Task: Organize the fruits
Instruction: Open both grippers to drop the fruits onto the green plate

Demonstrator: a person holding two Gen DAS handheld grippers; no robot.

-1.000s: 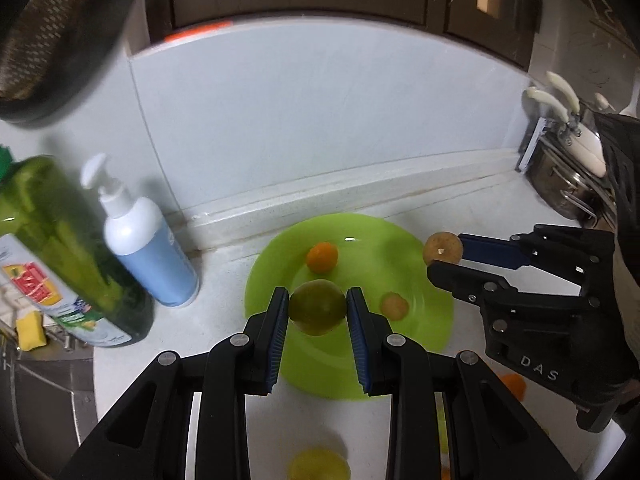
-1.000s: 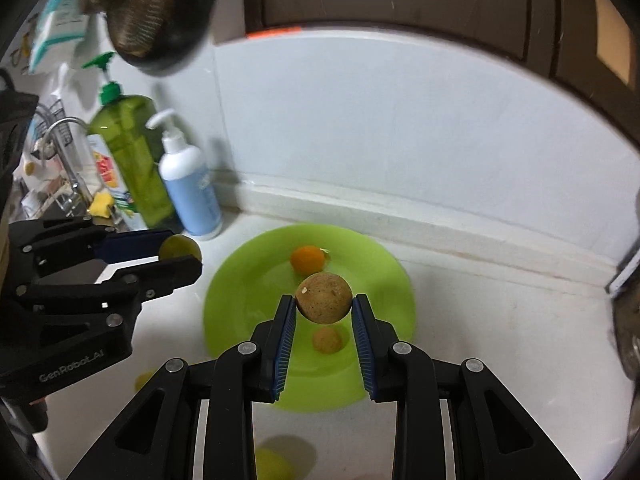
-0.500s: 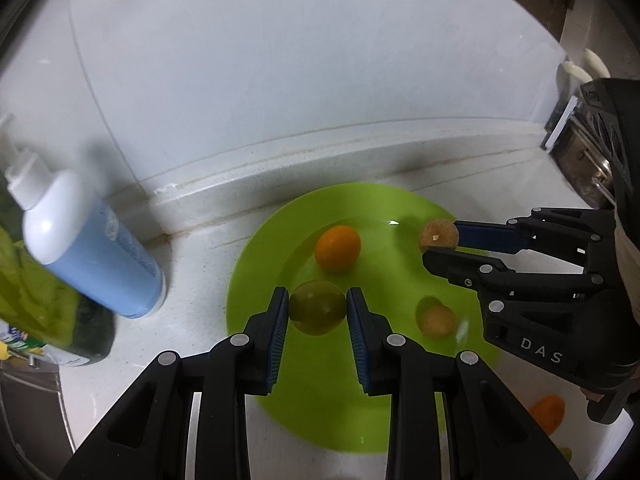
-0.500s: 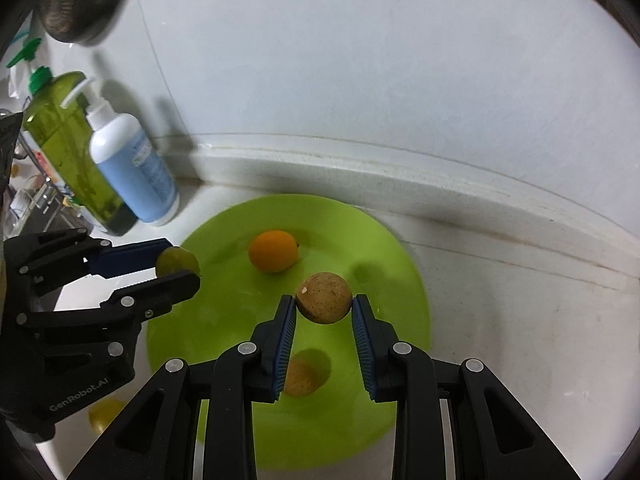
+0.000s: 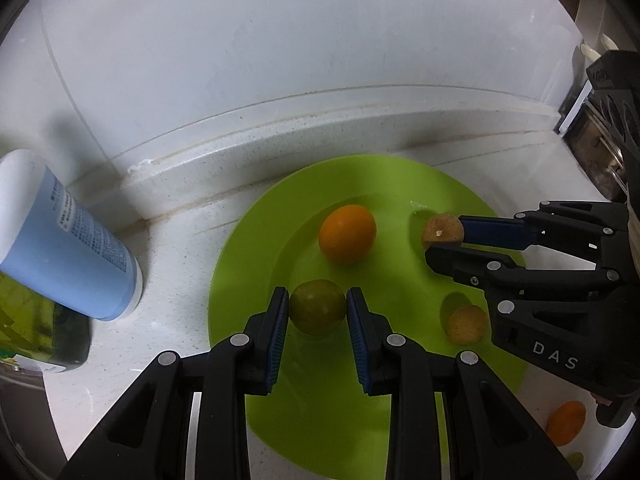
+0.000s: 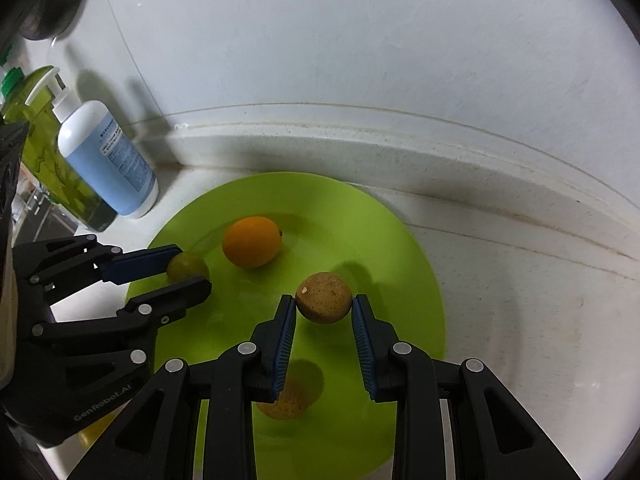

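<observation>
A lime-green plate (image 5: pixel 248 248) (image 6: pixel 408 248) lies on the white counter by the wall. My left gripper (image 5: pixel 317 308) (image 6: pixel 188 270) is shut on a small green fruit (image 5: pixel 317 312) (image 6: pixel 188 266), held low over the plate's left part. My right gripper (image 6: pixel 324 300) (image 5: pixel 442 236) is shut on a brown speckled fruit (image 6: pixel 324 298) (image 5: pixel 442 230) over the plate's right part. An orange fruit (image 5: pixel 347 234) (image 6: pixel 252 242) rests on the plate between and beyond both grippers. Another brown fruit (image 5: pixel 466 325) (image 6: pixel 286 400) lies on the plate's near right, partly behind the right gripper's fingers.
A blue and white pump bottle (image 5: pixel 60 240) (image 6: pixel 106 160) and a green soap bottle (image 6: pixel 48 152) stand left of the plate. An orange fruit (image 5: pixel 566 422) lies on the counter at the near right, a yellow one (image 6: pixel 90 434) at the near left. A metal rack (image 5: pixel 596 152) sits far right.
Both grippers have come down and forward over the plate, each keeping its fruit. The plate and the fruits on it now look larger and closer.
</observation>
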